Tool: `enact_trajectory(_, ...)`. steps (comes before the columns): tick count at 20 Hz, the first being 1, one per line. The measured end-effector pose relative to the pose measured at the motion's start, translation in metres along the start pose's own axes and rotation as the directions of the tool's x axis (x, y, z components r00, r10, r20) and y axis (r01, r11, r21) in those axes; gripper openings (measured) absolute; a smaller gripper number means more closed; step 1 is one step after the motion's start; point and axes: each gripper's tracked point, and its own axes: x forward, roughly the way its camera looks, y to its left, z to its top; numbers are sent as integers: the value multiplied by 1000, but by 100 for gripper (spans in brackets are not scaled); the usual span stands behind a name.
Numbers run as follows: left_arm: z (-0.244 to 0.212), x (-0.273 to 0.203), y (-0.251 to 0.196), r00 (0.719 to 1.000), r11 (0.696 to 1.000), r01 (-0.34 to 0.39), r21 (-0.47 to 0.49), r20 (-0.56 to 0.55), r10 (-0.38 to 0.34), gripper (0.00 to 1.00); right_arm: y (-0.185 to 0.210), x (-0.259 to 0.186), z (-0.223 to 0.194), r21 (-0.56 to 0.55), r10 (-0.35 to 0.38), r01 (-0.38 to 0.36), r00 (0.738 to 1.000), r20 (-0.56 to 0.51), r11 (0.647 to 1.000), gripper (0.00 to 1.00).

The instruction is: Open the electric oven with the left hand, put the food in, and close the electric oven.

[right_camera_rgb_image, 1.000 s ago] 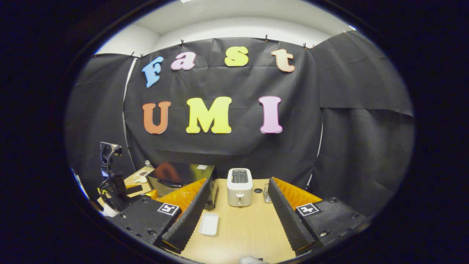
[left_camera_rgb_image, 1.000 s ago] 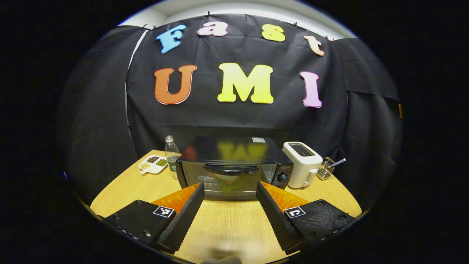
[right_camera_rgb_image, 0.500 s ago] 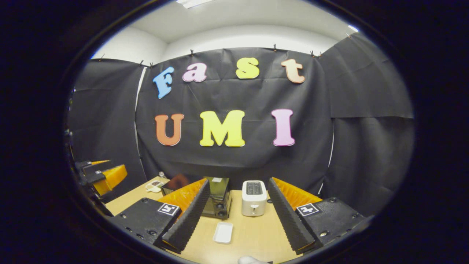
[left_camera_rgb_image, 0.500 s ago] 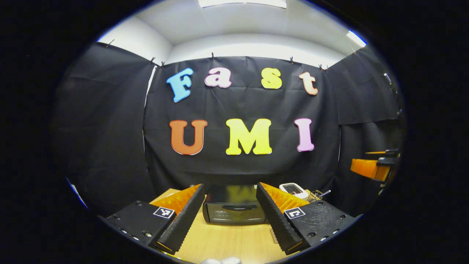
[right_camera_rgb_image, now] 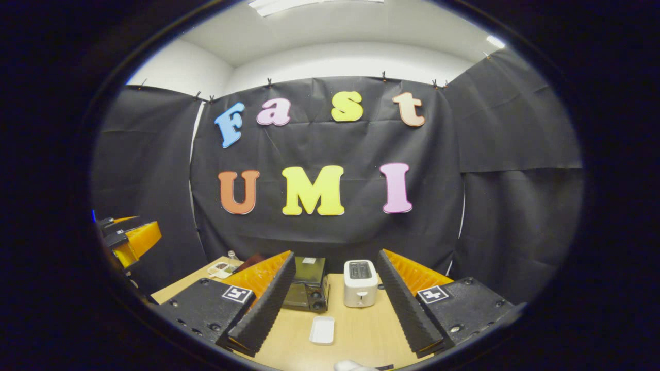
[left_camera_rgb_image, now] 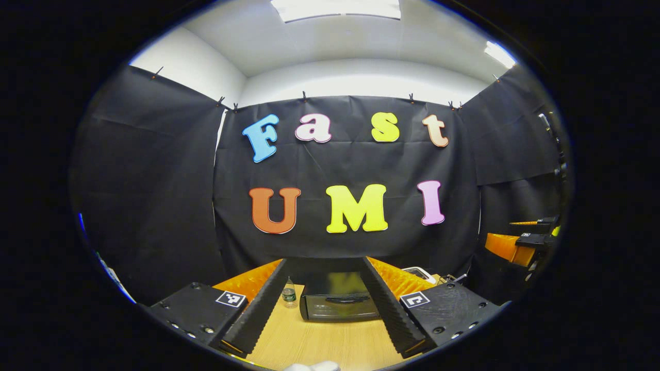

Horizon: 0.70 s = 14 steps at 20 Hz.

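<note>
The black electric oven (left_camera_rgb_image: pixel 340 305) stands on the wooden table (left_camera_rgb_image: pixel 319 345) with its glass door closed, seen straight ahead and well away in the left gripper view. My left gripper (left_camera_rgb_image: pixel 324 261) is open and holds nothing. In the right gripper view the oven (right_camera_rgb_image: pixel 305 289) sits behind the left finger. A small white rectangular dish (right_camera_rgb_image: pixel 323 330) lies on the table in front of it. My right gripper (right_camera_rgb_image: pixel 335 254) is open and holds nothing. Each gripper appears at the edge of the other's view, raised above the table: the right gripper (left_camera_rgb_image: pixel 521 242) and the left gripper (right_camera_rgb_image: pixel 129 238).
A white toaster (right_camera_rgb_image: pixel 360 282) stands to the right of the oven, with a small metal holder (left_camera_rgb_image: pixel 447 278) beyond it. A plastic bottle (left_camera_rgb_image: pixel 289 294) and a divided snack plate (right_camera_rgb_image: pixel 221 269) sit to the oven's left. Black cloth walls close in the table.
Both grippers have drawn back from the table and tilted upward. The oven, close in front of the left gripper a second ago, now sits small and low in its view. Both stay open.
</note>
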Motion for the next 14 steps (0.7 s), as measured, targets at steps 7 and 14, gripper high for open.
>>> enact_trajectory(7, 3, -1, -2, 999, 999, 35, -4, 0, -35, 93, -3, -18, 7, -12, -28, 28, 1000, 12, 1000, 95)
enact_trajectory(14, 8, -1, -11, 997, 997, 72, -9, 4, -72, 82, -7, -29, 11, -8, -54, 54, 998, 24, 999, 95)
